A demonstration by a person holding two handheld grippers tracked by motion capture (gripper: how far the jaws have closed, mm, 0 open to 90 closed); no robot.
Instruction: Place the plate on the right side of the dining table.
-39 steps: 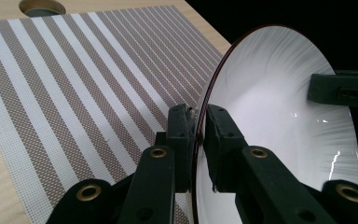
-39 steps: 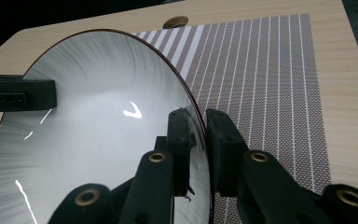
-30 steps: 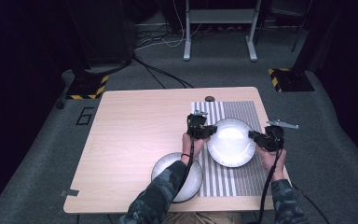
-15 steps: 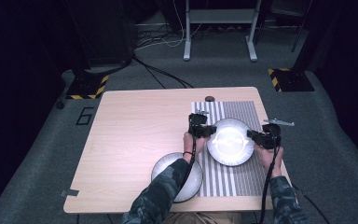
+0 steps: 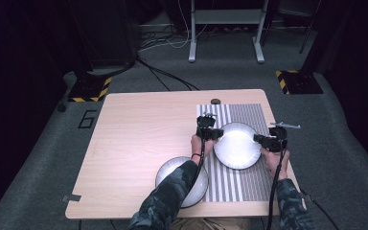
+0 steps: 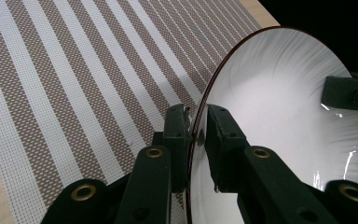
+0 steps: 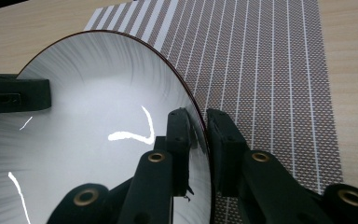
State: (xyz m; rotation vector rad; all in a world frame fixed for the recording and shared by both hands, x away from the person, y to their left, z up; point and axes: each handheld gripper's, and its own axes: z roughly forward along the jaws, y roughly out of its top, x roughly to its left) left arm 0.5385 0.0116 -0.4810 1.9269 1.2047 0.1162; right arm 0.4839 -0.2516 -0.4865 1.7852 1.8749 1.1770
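You hold a glossy white plate (image 5: 237, 145) with a thin dark rim over the striped mat (image 5: 256, 179) near the tabletop's (image 5: 139, 139) right edge; your left hand-held gripper (image 5: 216, 134) and right hand-held gripper (image 5: 259, 139) each pinch its rim on opposite sides.

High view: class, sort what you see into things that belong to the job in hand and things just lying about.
In the job:
- white bowl, held by its rim
- left gripper
- right gripper
- striped placemat

Lying about:
- second bowl, near the table's front edge
- small dark round thing at the table's far edge
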